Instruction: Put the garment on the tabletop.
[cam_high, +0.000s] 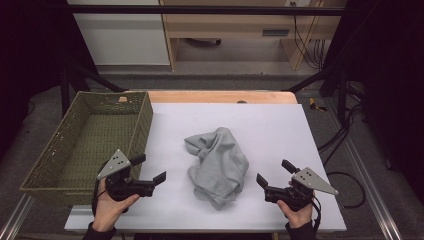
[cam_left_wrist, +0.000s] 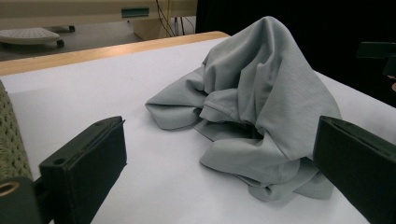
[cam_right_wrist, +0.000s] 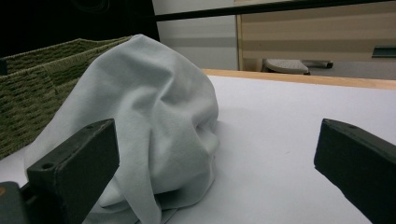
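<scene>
Left claw (cam_high: 149, 168) wide open, right claw (cam_high: 274, 172) likewise, both apparently empty

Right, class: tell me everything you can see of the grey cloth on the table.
The grey cloth is a soft, fine-knit fabric, possibly a garment, crumpled into a loose heap that rises to a rounded peak, with folds and a seamed edge showing. It lies near the middle of the white table surface, right of the green woven basket. Both tools sit open either side, neither touching it.
</scene>
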